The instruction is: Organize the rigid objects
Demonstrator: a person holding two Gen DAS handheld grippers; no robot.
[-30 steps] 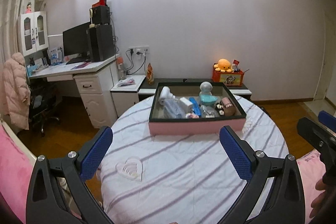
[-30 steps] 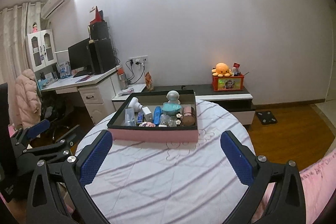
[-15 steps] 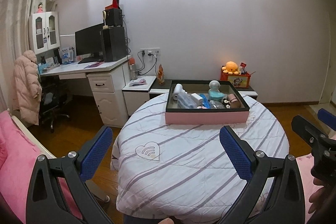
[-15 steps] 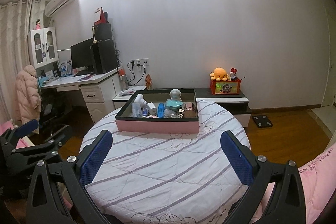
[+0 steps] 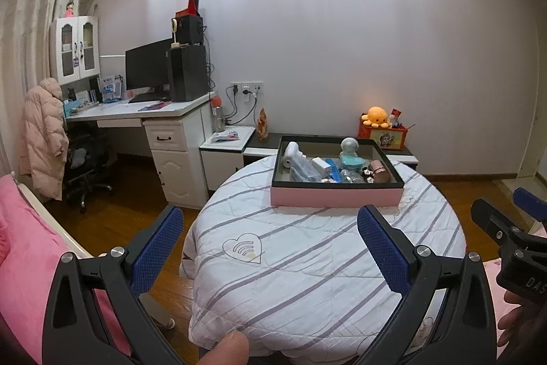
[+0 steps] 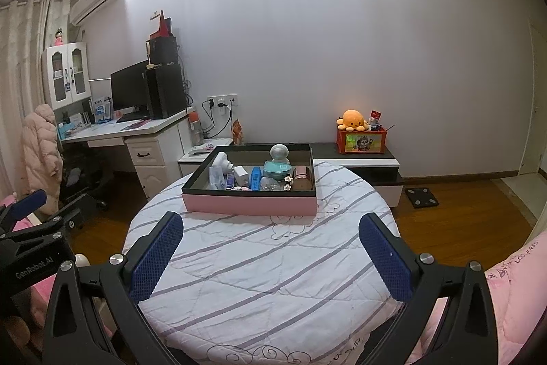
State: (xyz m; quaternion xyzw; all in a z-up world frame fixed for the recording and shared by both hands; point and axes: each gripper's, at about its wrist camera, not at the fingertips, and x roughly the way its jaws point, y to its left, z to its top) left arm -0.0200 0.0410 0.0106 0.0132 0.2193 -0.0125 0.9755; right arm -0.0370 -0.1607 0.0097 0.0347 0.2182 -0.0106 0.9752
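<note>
Striped white quilt covers the round table (image 5: 307, 262), bare from its near edge up to the tray; wood floor lies open at 9 o'clock and 3 o'clock.

Left gripper (image 5: 270, 248): both blue fingers spread wide, holding nothing, above the table's near edge. One heart-shaped mark (image 5: 243, 248) lies between its fingers, left of centre.

One pink-sided tray (image 6: 251, 203) sits at 12 o'clock on the table's far half. It holds one white dryer-like gadget (image 6: 224, 161), one blue case (image 6: 255, 177), one astronaut figure (image 6: 279, 153), one teal bowl (image 6: 277, 169) and one rose-gold cylinder (image 6: 302, 175); the smaller pieces are too tangled to count.

Right gripper (image 6: 271, 255): fingers equally wide, empty, over bare quilt.

Against half a second ago, both cameras sit further back from the table, and the tray appears smaller and unmoved on the quilt.
</note>
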